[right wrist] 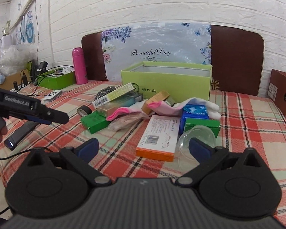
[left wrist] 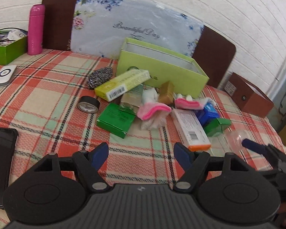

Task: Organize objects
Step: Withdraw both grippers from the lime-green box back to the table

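White brick wall (right wrist: 162, 2) seen behind; a brown board with a floral "Beautiful Day" sheet (right wrist: 154, 51) is leaned against it. The counter (left wrist: 47, 99) is covered by a red, green and cream plaid cloth. An open lime-green box (left wrist: 162, 70) is stood at the back centre, with the clutter heaped just in front: a yellow-green carton (left wrist: 122, 85) tilted on the pile, a dark green box (left wrist: 115, 119), pink-and-white gloves (left wrist: 154, 109), a white box with orange end (right wrist: 157, 137), a blue pack (right wrist: 195, 110), a clear plastic cup (right wrist: 196, 141) at the near right, a roll of black tape (left wrist: 88, 105), a steel scourer (left wrist: 100, 76). A pink flask (left wrist: 35, 29) and a second green box (left wrist: 7, 46) are set far left; a black phone (left wrist: 2, 164) lies at the near left edge. Left tool (left wrist: 141, 151) is held low over bare cloth, released, nothing between its blue pads. Right tool (right wrist: 143, 147) is likewise spread wide and empty, its right pad just in front of the cup; contact cannot be told.
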The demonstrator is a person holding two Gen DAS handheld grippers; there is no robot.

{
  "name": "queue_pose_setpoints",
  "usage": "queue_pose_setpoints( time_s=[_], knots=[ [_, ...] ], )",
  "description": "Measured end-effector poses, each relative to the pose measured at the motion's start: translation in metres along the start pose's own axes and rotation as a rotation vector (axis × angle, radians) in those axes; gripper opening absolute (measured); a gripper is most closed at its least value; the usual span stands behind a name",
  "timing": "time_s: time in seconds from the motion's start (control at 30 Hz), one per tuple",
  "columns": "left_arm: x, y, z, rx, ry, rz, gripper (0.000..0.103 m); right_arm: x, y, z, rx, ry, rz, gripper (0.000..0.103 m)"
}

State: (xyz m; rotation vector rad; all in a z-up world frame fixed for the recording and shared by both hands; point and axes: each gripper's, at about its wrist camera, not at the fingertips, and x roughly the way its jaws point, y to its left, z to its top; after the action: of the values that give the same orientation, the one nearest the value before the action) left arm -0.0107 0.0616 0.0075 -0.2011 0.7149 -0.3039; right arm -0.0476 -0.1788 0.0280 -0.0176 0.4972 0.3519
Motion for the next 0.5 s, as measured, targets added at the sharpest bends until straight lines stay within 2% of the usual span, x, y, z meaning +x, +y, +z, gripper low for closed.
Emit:
queue_pose_setpoints(
  time_s=[0.17, 0.3, 0.4, 0.47, 0.5],
  knots=[
    [-0.01, -0.02, -0.024, 0.112, 0.093, -0.123, 0.077, 0.001, -0.01, -0.002, 0.004, -0.003, -0.046, 0.103],
    [-0.02, -0.032, -0.035, 0.157, 0.13, -0.216, 0.069, 0.002, -0.014, -0.002, 0.003, -0.008, -0.05, 0.103],
    [-0.014, -0.044, -0.045, 0.2, 0.184, -0.249, 0.059, 0.003, -0.014, -0.002, -0.001, -0.016, -0.046, 0.103],
    [-0.002, -0.048, -0.052, 0.204, 0.231, -0.246, 0.055, 0.004, -0.014, -0.001, 0.0, -0.02, -0.051, 0.103],
    [0.005, -0.048, -0.055, 0.195, 0.249, -0.234, 0.049, 0.004, -0.014, -0.001, 0.004, -0.022, -0.05, 0.103]
  ],
)
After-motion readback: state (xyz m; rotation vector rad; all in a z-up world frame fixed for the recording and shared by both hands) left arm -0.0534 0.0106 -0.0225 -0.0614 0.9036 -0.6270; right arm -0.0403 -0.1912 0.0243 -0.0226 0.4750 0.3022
